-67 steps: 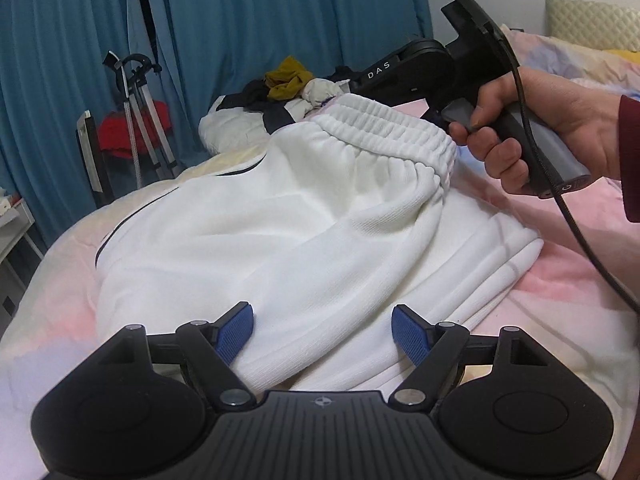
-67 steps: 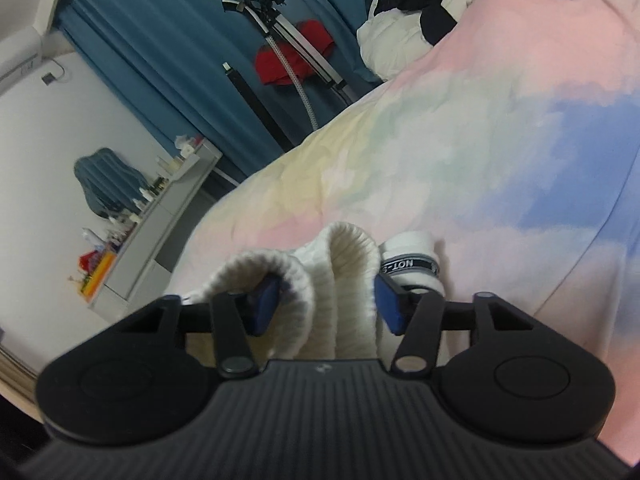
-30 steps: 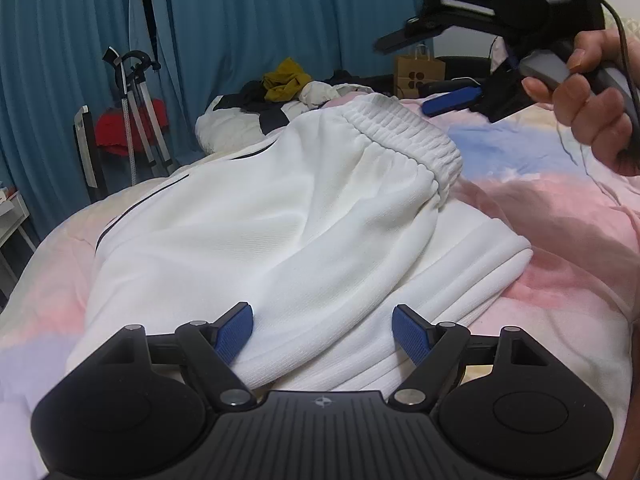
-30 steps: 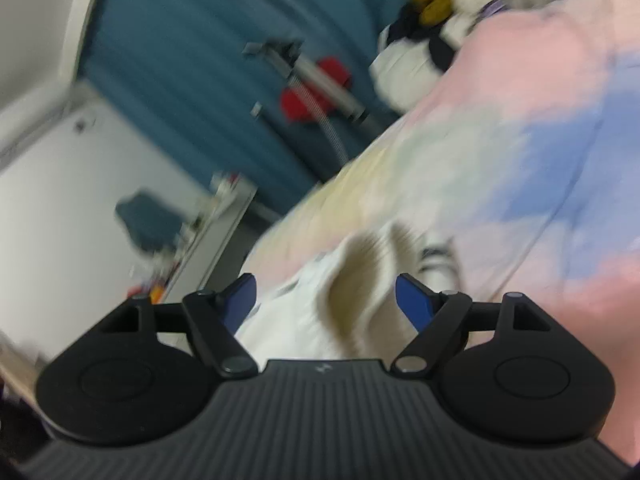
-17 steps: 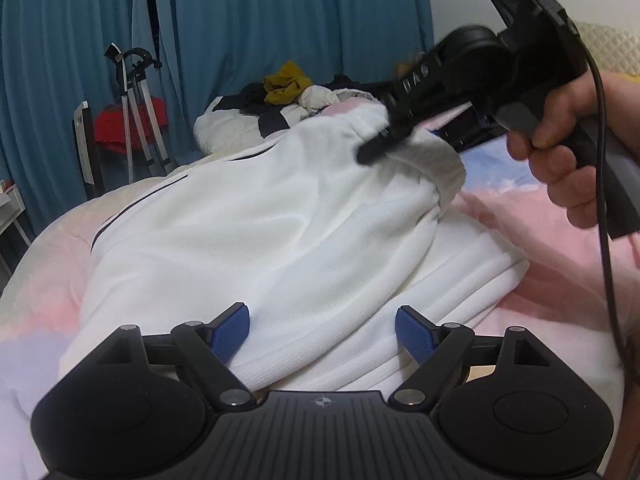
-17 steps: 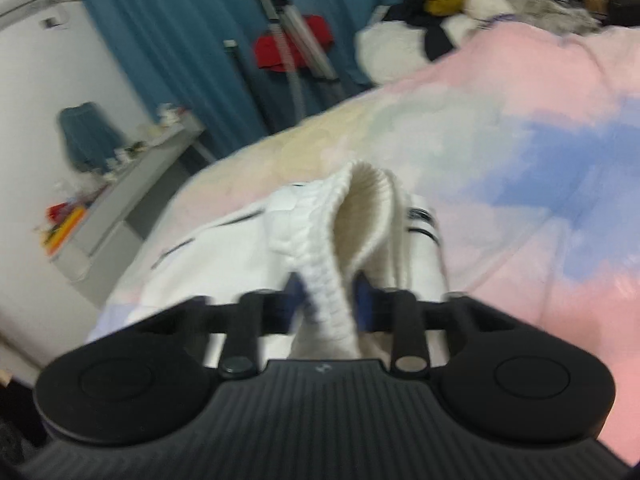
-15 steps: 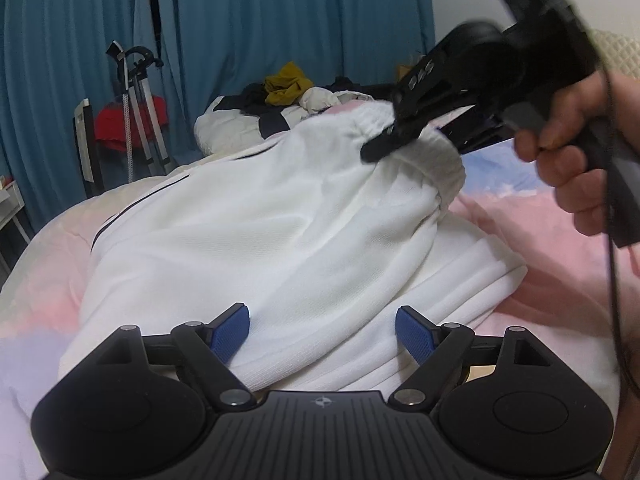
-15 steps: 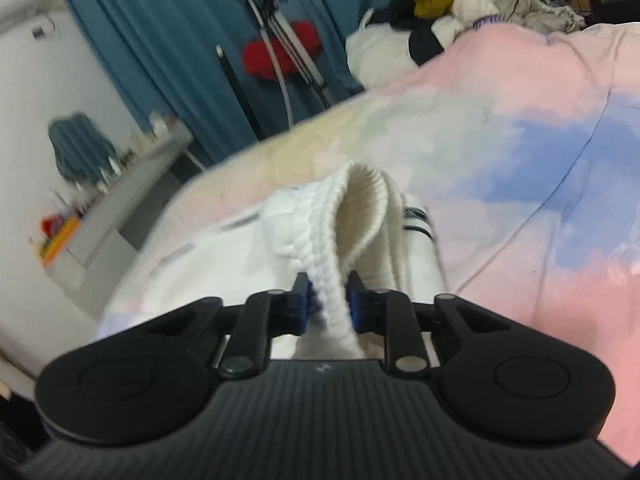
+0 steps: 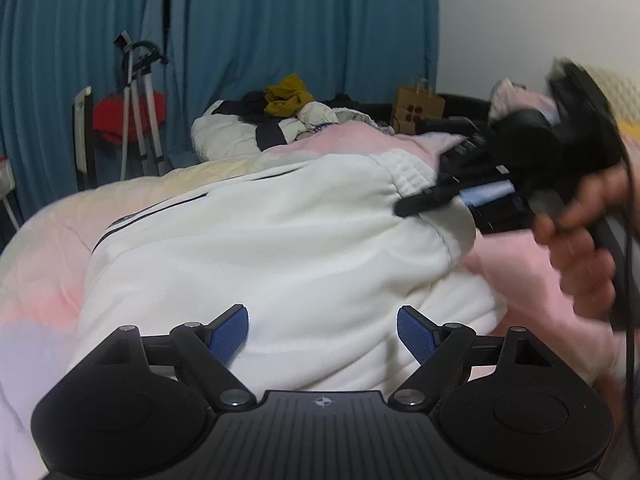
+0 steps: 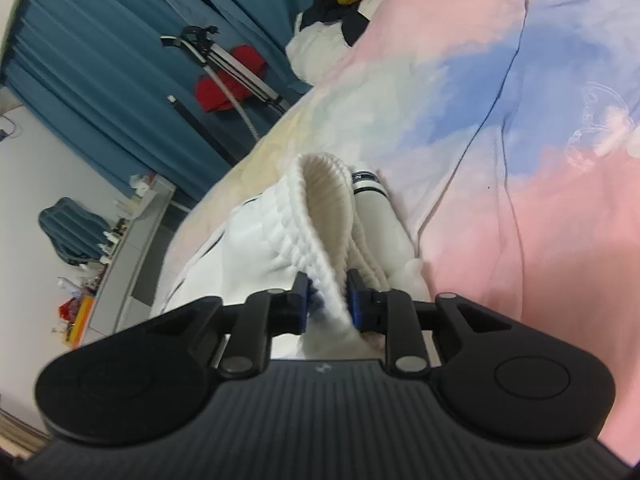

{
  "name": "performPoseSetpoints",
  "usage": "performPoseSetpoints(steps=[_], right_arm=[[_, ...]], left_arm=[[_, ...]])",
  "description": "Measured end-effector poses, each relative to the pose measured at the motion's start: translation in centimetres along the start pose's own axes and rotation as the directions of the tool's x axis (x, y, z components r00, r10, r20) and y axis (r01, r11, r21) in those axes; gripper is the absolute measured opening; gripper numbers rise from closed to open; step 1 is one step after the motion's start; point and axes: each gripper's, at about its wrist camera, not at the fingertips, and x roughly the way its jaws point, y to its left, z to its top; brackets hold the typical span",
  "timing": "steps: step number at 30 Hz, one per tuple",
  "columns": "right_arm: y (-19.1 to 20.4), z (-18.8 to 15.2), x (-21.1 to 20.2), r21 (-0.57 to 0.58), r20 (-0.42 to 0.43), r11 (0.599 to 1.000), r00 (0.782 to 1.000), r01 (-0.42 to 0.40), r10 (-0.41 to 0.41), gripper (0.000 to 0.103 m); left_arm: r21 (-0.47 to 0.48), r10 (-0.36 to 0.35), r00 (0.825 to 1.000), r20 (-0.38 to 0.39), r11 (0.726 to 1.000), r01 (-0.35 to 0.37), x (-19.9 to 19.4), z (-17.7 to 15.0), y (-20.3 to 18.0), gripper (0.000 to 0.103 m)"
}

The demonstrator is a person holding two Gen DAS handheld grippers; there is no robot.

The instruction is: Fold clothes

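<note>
White sweatpants point(image 9: 280, 240) with a thin dark side stripe lie folded over on the pastel bedspread point(image 9: 36, 280). My left gripper point(image 9: 323, 330) hovers open just above the near fold, blue pads apart, nothing between them. In the left wrist view a hand holds my right gripper point(image 9: 432, 196) at the pants' ribbed waistband point(image 9: 404, 168). The right wrist view shows my right gripper point(image 10: 327, 300) shut on that ribbed waistband point(image 10: 320, 208), which loops up in front of the fingers. A white cuff with a dark printed band point(image 10: 368, 180) lies beside it.
A heap of unfolded clothes point(image 9: 280, 116) sits at the bed's far end, with a brown paper bag point(image 9: 418, 108) beside it. A folded tripod and red cloth point(image 9: 136, 112) stand against blue curtains. A grey shelf with small items point(image 10: 120, 248) is left of the bed.
My right gripper let go of the waistband, swung away, came back and shut on it again; it is now lower and further right. The left gripper has barely moved.
</note>
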Motion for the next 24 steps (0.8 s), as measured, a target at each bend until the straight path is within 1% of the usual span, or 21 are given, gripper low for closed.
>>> performPoseSetpoints(steps=[1, 2, 4, 6, 7, 9, 11, 12, 14, 16, 17, 18, 20, 22, 24], right_arm=[[-0.2, -0.4, -0.7, 0.016, 0.007, 1.000, 1.000, -0.004, 0.004, 0.026], [-0.5, -0.7, -1.5, 0.036, 0.019, 0.999, 1.000, -0.005, 0.004, 0.030], [-1.0, -1.1, -2.9, 0.081, 0.049, 0.997, 0.999, 0.001, -0.005, 0.037], [-1.2, -1.5, -4.1, 0.108, 0.069, 0.994, 0.997, 0.010, -0.018, 0.056], [-1.2, -1.7, -4.5, 0.110, 0.074, 0.994, 0.997, 0.015, -0.023, 0.059], [-0.9, -1.8, -4.4, 0.084, 0.061, 0.996, 0.998, 0.022, -0.027, 0.066], [-0.4, -1.9, -3.8, 0.046, 0.032, 0.998, 0.999, 0.031, -0.033, 0.071], [-0.3, -2.0, -3.1, 0.025, 0.002, 0.999, 0.999, 0.043, -0.043, 0.071], [-0.2, -2.3, -1.3, -0.018, -0.050, 0.996, 0.995, 0.088, -0.089, 0.070], [-0.3, -2.4, 0.0, -0.047, -0.059, 0.990, 0.989, 0.136, -0.138, 0.071], [-0.5, -2.3, 0.4, -0.049, -0.059, 0.987, 0.986, 0.152, -0.154, 0.081], [-0.7, -2.2, 0.9, -0.040, -0.066, 0.987, 0.985, 0.155, -0.158, 0.085], [-0.6, -2.1, 1.8, -0.041, -0.088, 0.989, 0.985, 0.144, -0.147, 0.085], [-0.4, -2.1, 2.8, -0.050, -0.112, 0.991, 0.985, 0.128, -0.133, 0.085], [0.1, -2.0, 3.1, -0.060, -0.109, 0.994, 0.989, 0.094, -0.100, 0.087]], left_arm=[[-0.016, -0.008, 1.000, 0.006, 1.000, 0.008, -0.3, 0.2, 0.3, 0.088], [-0.032, -0.015, 1.000, 0.012, 0.999, 0.016, -0.5, 0.5, 0.5, 0.089], [-0.073, -0.026, 0.999, 0.035, 0.997, 0.029, -1.2, 1.1, 1.2, 0.097], [-0.140, -0.024, 0.997, 0.078, 0.989, 0.035, -2.3, 1.9, 2.5, 0.101], [-0.179, -0.020, 0.996, 0.092, 0.983, 0.036, -2.8, 2.3, 3.4, 0.102], [-0.262, 0.011, 0.996, 0.090, 0.965, 0.013, -3.3, 2.7, 5.3, 0.103], [-0.342, 0.052, 0.997, 0.055, 0.939, -0.030, -3.3, 2.7, 7.4, 0.103], [-0.379, 0.070, 0.997, 0.024, 0.924, -0.056, -3.0, 2.5, 8.4, 0.103], [-0.446, 0.100, 0.994, -0.034, 0.889, -0.104, -2.6, 2.1, 10.5, 0.103], [-0.501, 0.112, 0.990, -0.081, 0.854, -0.138, -2.2, 1.4, 12.3, 0.103], [-0.523, 0.110, 0.988, -0.106, 0.839, -0.150, -1.9, 1.2, 13.0, 0.103], [-0.534, 0.106, 0.985, -0.134, 0.830, -0.162, -1.6, 1.0, 13.5, 0.103], [-0.542, 0.098, 0.977, -0.188, 0.819, -0.187, -1.0, 0.5, 14.1, 0.103], [-0.532, 0.101, 0.969, -0.224, 0.820, -0.209, -0.6, 0.2, 14.4, 0.102], [-0.522, 0.099, 0.967, -0.236, 0.826, -0.212, -0.4, 0.0, 14.2, 0.102]])
